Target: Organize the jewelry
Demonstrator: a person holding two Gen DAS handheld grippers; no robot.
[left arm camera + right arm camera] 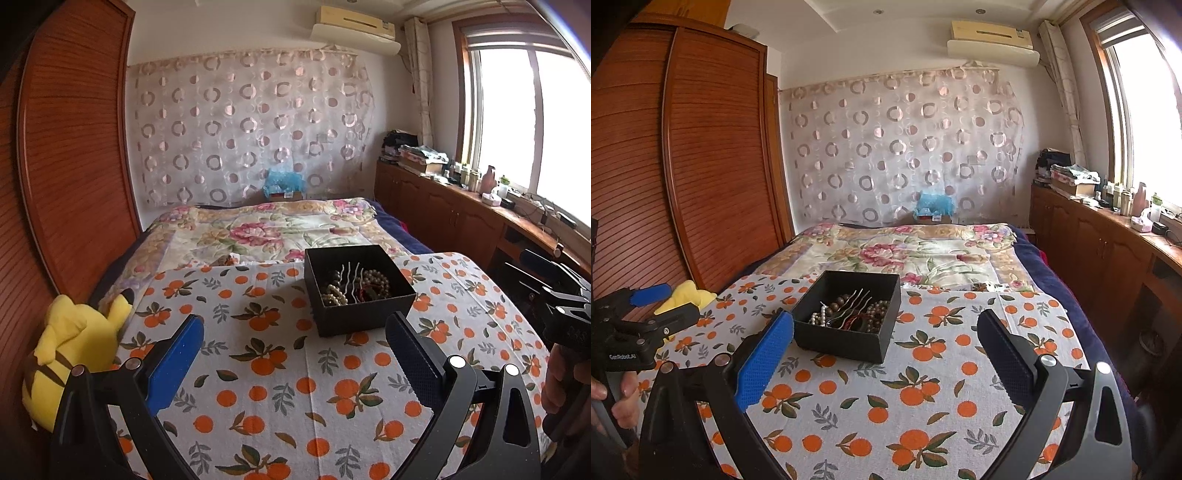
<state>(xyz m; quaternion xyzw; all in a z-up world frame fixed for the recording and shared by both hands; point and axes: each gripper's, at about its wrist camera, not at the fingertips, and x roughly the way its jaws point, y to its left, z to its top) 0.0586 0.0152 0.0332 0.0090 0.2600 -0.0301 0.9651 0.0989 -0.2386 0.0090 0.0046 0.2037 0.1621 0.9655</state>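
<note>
Black jewelry box (pixel 360 291) sitting mid-frame on orange-print cloth (pixel 280 369), silver hairpin (pixel 352 282) inside lying prongs toward upper frame, left gripper (pixel 295 354) and right gripper (pixel 886 354) both hovering spread wide, grasping nothing.

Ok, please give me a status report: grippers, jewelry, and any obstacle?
Left gripper open, empty. Right gripper open, empty. Jewelry all in the open black box on the orange-print cloth. Nothing blocking the box.
</note>
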